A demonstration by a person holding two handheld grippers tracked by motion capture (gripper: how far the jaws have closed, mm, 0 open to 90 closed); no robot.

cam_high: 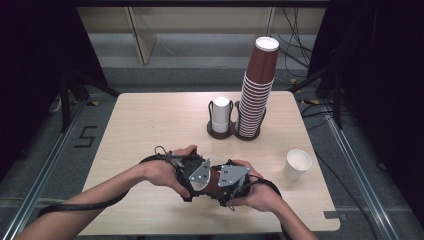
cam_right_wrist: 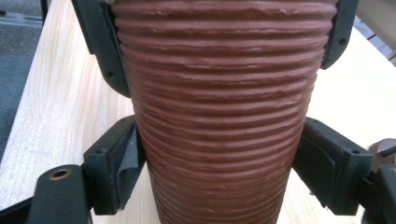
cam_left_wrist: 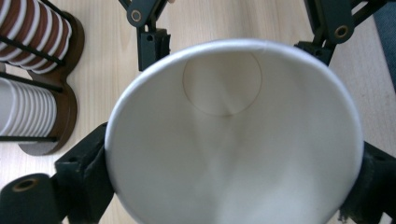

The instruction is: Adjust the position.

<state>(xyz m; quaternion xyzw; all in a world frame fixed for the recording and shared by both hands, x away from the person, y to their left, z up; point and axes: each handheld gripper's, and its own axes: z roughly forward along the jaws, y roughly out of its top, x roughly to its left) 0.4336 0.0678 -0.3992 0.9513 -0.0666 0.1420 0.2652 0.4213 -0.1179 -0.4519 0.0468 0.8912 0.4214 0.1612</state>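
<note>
Both forearms reach in over the near edge of the surface (cam_high: pixel 150 115), hands brought together low above it. The left tongs (cam_high: pixel 192 175) clamp the rim end of a ribbed brown cup (cam_high: pixel 212 181) lying sideways between the hands, and the right tongs (cam_high: pixel 227 186) press narrowly on its base end. A "5" (cam_high: pixel 86 136) marks the floor.

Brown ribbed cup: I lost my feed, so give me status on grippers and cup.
Left gripper clamps brown ribbed cup at the rim end. Right gripper pads against its ribbed wall. Cup held sideways above table. Nothing blocking.
</note>
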